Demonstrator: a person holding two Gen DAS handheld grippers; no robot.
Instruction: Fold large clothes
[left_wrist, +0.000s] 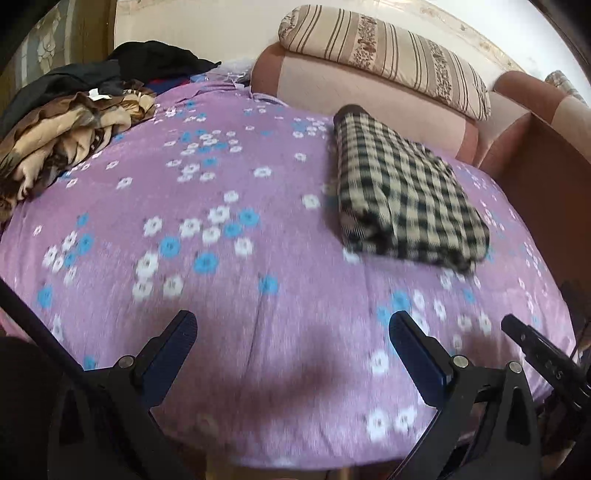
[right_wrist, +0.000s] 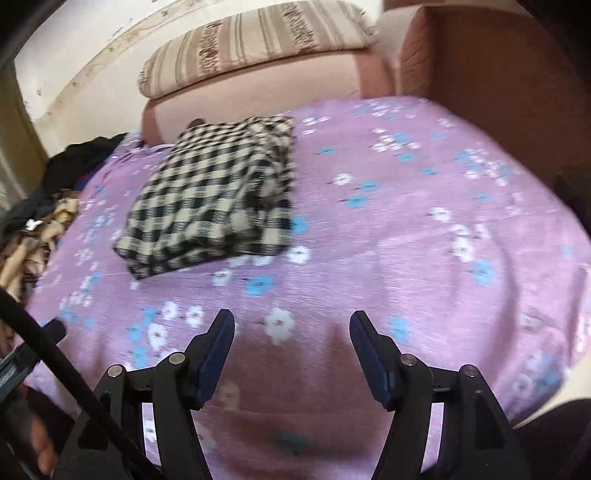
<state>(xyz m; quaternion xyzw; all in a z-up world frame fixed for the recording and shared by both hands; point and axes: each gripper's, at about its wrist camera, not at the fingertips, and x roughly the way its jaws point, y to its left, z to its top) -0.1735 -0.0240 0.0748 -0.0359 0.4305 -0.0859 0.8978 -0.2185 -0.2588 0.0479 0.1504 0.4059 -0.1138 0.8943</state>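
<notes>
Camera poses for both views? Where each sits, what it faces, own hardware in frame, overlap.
Left wrist: on the left gripper, angled down over the purple flowered bedspread; its open blue-padded fingers show, plus the right gripper at the right edge.
Right wrist: on the right gripper, angled down over the same bedspread; its open fingers show, nothing between them.
Shared: folded black-and-cream checked garment, striped cushion on the pink sofa back, unfolded brown and dark clothes pile.

You see a striped beige cushion (left_wrist: 388, 55) resting atop the pink upholstered sofa back (left_wrist: 351, 96), against a cream wall (left_wrist: 192, 26).
</notes>
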